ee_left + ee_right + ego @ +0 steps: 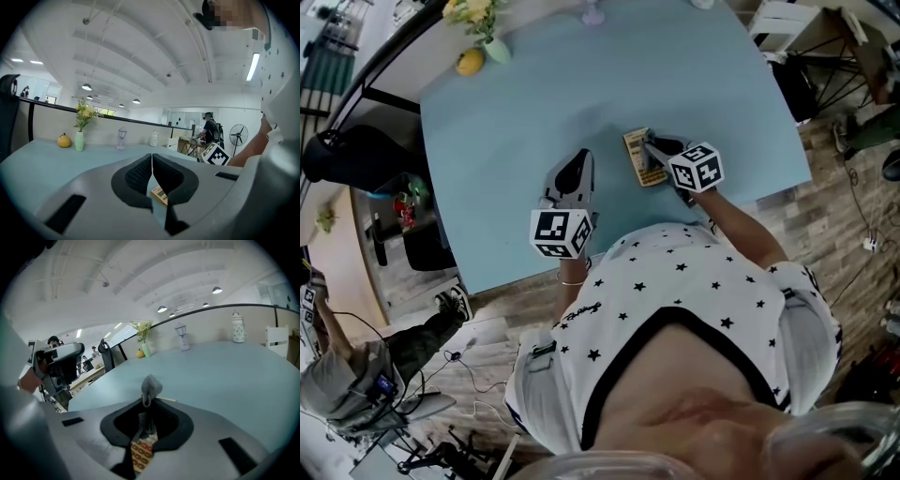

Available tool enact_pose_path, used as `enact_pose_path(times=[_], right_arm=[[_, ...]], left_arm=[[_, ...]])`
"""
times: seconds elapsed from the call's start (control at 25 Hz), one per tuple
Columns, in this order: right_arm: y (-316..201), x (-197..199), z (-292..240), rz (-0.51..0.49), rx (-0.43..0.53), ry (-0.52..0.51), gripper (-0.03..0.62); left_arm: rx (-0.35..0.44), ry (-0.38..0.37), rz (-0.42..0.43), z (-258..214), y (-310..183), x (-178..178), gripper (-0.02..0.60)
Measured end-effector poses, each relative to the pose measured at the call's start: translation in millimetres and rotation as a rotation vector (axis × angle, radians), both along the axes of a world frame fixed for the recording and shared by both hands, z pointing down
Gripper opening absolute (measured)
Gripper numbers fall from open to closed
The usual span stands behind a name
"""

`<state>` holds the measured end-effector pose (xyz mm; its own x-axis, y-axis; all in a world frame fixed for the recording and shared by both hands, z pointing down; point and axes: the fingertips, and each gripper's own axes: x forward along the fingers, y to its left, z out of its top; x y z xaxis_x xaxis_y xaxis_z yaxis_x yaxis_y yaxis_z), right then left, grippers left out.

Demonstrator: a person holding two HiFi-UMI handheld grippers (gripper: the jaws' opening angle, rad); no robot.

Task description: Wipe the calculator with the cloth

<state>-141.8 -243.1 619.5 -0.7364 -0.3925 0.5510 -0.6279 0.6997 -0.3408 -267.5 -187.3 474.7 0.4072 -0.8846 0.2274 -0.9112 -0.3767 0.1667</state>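
Observation:
A tan calculator (641,157) with rows of buttons lies on the light blue table (534,103). My right gripper (656,147) is over it, shut on a grey cloth (150,389) that sticks up between the jaws. Under the cloth the calculator's keys (140,452) show. My left gripper (572,178) rests on the table to the left of the calculator, jaws shut with nothing between them. In the left gripper view the calculator's corner (159,194) shows just beyond the jaws.
A vase of yellow flowers (483,23) and a yellow fruit (470,62) stand at the table's far left. A small lamp (122,139) and a white jar (153,138) sit along the back edge. The table's near edge (516,281) is close to my body.

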Motion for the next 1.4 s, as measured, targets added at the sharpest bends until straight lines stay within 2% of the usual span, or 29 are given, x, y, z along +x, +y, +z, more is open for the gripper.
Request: enact_pose_path(times=[0.12, 0.36, 0.6, 0.88, 1.4], right_arm=[[15, -15, -3, -0.053, -0.005, -0.02, 0.051], [44, -31, 4, -0.16, -0.014, 0.007, 0.051], [57, -33, 17, -0.182, -0.03, 0.033, 0.051], [49, -20, 18, -0.146, -0.025, 0.045, 0.051], [30, 31, 22, -0.013, -0.035, 0.071, 0.051]], left_arm=[[-0.002, 0.0, 0.001, 1, 1, 1, 0.031], [-0.003, -0.001, 0.009, 0, 0, 6, 0.031], [-0.006, -0.001, 0.013, 1, 1, 8, 0.031], [-0.006, 0.002, 0.02, 1, 2, 12, 0.031], [-0.012, 0.003, 0.061, 2, -3, 24, 0.031]])
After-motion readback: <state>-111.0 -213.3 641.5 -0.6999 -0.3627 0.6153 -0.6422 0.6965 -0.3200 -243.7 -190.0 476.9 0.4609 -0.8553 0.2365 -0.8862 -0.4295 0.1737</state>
